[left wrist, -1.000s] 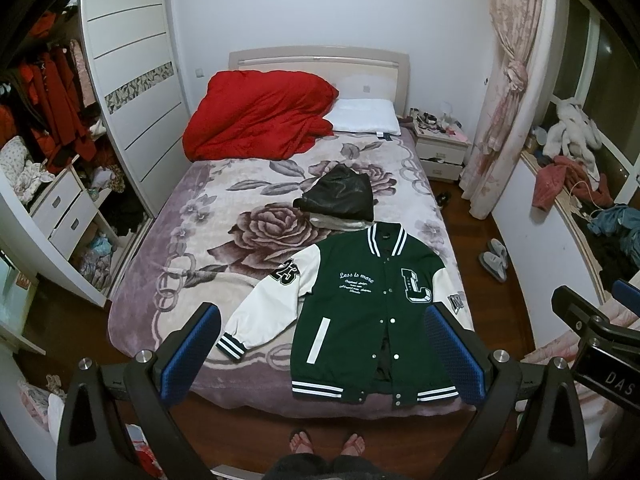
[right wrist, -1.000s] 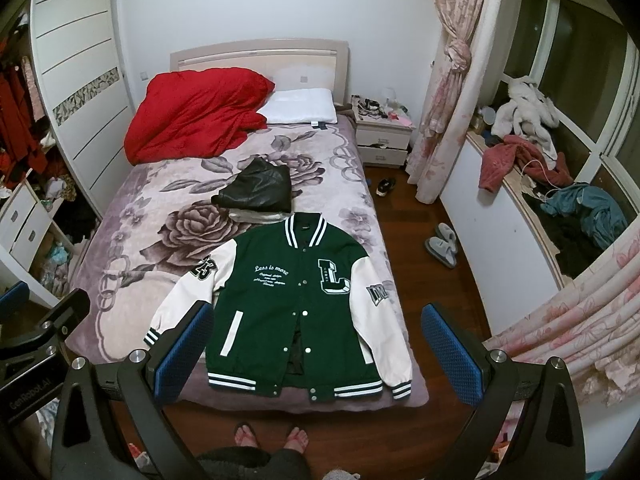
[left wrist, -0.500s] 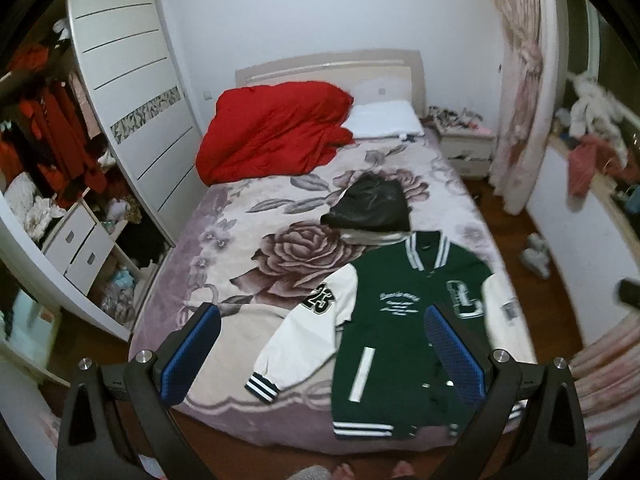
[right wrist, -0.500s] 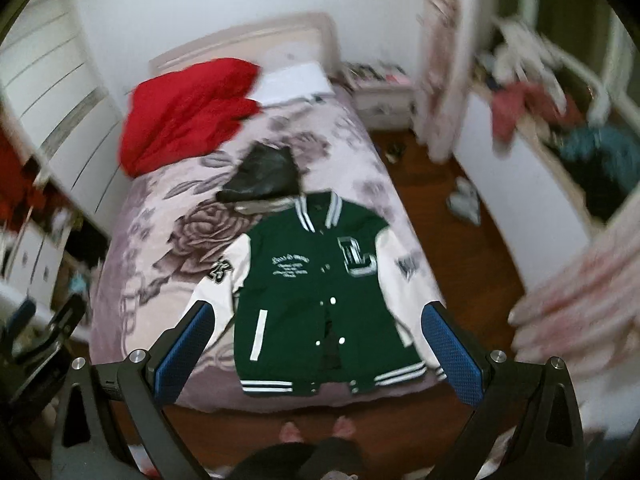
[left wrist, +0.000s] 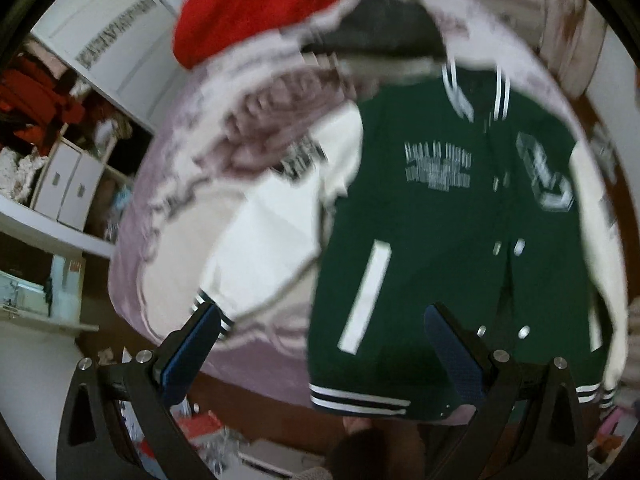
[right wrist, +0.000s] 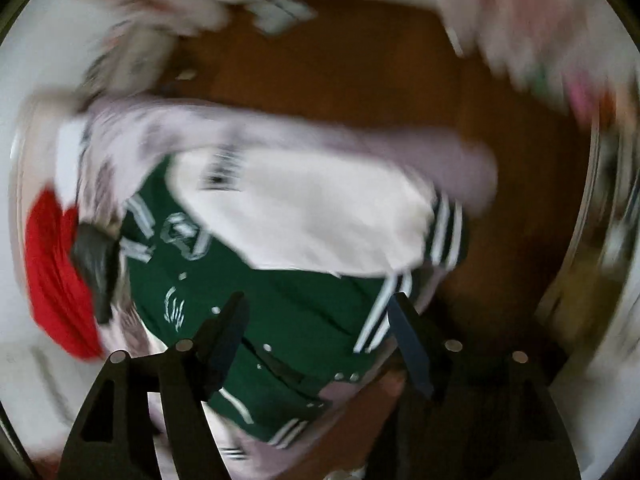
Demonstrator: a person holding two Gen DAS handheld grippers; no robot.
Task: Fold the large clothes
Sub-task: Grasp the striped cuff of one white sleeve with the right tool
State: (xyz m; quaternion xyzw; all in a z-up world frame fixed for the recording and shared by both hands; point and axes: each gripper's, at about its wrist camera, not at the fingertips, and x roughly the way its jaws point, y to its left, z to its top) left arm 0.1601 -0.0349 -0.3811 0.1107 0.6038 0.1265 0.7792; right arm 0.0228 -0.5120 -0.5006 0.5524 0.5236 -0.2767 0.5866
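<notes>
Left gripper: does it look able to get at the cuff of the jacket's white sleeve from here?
Probably yes. The left gripper is open, and the striped cuff lies flat on the bedspread just past one finger, with nothing on top of it. Blur hides the exact gap.

Both views are motion-blurred. The left wrist view shows a bed (left wrist: 168, 216) covered in a mauve floral blanket, a red quilt (left wrist: 256, 4) bunched at its far end, a white wardrobe door (left wrist: 120, 28) with a patterned band, and beside it open white shelving (left wrist: 68, 184) with 2 drawers and red garments hanging above. The right wrist view shows a brown wooden floor (right wrist: 360, 80) past the bed's edge and pale pink curtain fabric (right wrist: 520, 32), indistinct.
</notes>
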